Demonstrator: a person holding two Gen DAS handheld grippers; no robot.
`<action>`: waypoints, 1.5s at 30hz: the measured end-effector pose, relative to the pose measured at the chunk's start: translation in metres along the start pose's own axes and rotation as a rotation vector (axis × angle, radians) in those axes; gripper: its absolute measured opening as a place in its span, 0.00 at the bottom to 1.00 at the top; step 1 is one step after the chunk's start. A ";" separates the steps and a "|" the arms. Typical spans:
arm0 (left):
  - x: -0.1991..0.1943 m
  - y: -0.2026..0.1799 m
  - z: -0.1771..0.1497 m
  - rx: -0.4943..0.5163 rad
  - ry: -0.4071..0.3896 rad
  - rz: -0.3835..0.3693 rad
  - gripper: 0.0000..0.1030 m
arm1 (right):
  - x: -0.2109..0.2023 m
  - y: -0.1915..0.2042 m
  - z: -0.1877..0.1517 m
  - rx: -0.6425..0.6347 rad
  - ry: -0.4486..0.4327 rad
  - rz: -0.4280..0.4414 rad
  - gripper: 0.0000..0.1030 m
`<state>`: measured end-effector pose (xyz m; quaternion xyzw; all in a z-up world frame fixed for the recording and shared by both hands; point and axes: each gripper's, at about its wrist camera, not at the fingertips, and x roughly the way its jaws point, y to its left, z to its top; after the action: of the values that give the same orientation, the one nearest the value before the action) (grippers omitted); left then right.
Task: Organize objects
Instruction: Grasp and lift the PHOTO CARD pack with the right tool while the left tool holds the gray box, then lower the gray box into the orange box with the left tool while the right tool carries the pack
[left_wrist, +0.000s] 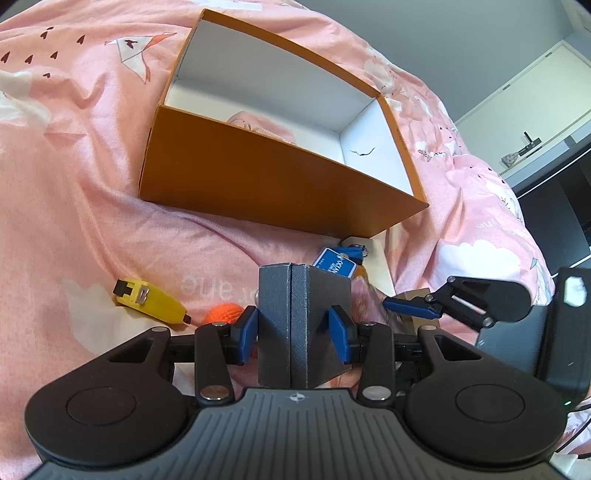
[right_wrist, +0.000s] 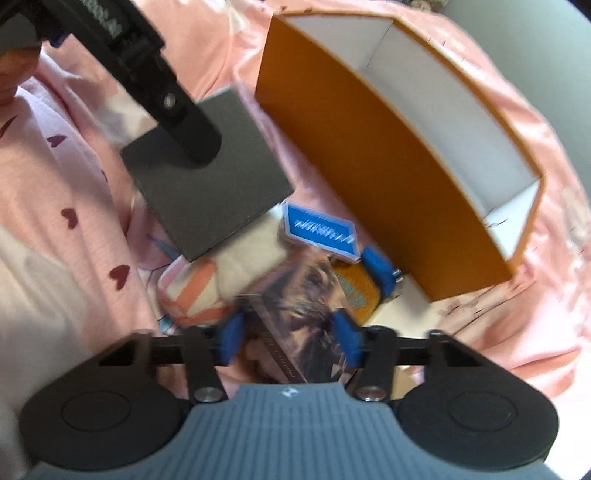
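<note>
An open orange box with a white inside lies on the pink bedspread; it also shows in the right wrist view. My left gripper is shut on a grey box, held upright in front of the orange box; it shows in the right wrist view too. My right gripper is shut on a card box with a dark picture print. In the left wrist view its fingers show at the right. A blue-and-white card pack lies just beyond.
A yellow tape measure and an orange ball lie on the bedspread at the left. A striped pink-and-orange item and a small orange tin lie near the right gripper. Shelves stand at the far right.
</note>
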<state>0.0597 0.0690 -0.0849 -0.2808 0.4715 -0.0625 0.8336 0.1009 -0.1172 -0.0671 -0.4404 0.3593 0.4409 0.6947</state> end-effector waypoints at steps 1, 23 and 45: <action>0.000 0.000 0.000 0.002 0.000 -0.002 0.46 | -0.004 -0.002 0.001 0.000 -0.010 -0.008 0.39; -0.027 -0.014 0.039 0.011 -0.114 -0.109 0.40 | -0.072 -0.104 0.015 0.468 -0.255 0.132 0.23; 0.013 0.000 0.189 0.091 -0.238 0.120 0.40 | -0.043 -0.209 0.064 0.777 -0.421 0.199 0.23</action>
<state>0.2223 0.1418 -0.0194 -0.2193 0.3818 0.0001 0.8978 0.2871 -0.1172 0.0557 -0.0110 0.3894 0.4180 0.8207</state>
